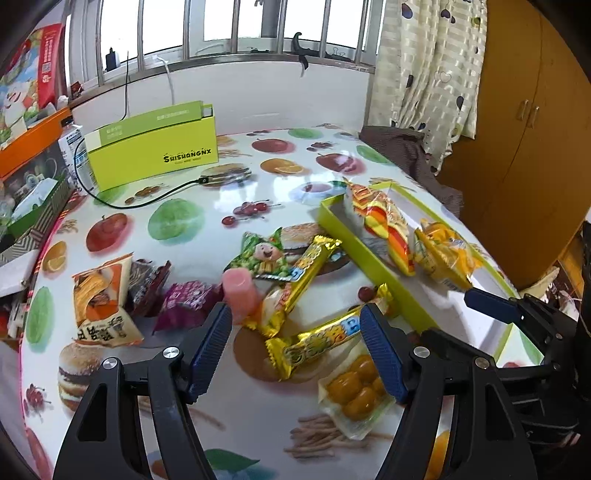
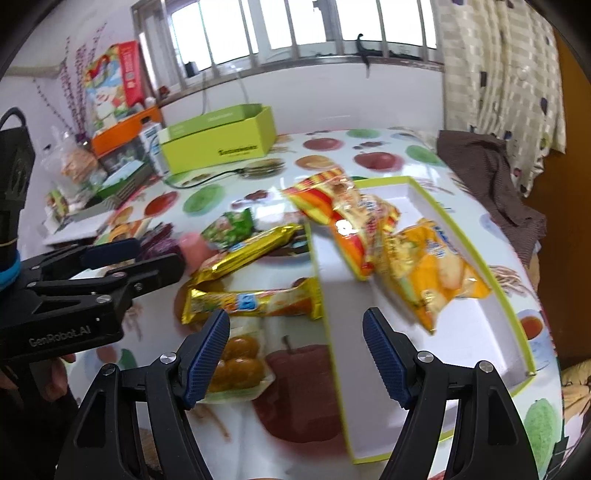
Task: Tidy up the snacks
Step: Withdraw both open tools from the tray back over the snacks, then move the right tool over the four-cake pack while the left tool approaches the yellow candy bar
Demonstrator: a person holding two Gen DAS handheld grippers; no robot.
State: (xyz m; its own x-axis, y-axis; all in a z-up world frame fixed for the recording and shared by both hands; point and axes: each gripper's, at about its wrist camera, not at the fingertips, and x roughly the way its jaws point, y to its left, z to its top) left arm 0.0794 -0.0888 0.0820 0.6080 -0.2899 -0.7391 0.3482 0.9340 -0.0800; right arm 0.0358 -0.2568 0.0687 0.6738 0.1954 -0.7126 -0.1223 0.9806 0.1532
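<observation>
Tray (image 2: 515, 317) interior shows fully in right view — left crops it.

Blurring across most of the right wrist view, leaving print on the yellow snack bag (image 2: 436, 273) unreadable. Hiding part of the clear pack of round yellow sweets (image 1: 354, 387) behind a pad of the left tool (image 1: 295, 332). Running off the lower picture edge: both tools' arms, the worktop (image 1: 229, 406).

A lived-in home room: the surface (image 1: 258, 206) wears a fruit-and-burger print cover, a heart-patterned curtain (image 1: 424, 62) hangs beside a barred window (image 1: 229, 26), and a wooden wardrobe (image 1: 524, 122) stands at the right, with cluttered boxes (image 1: 33, 122) piled left
</observation>
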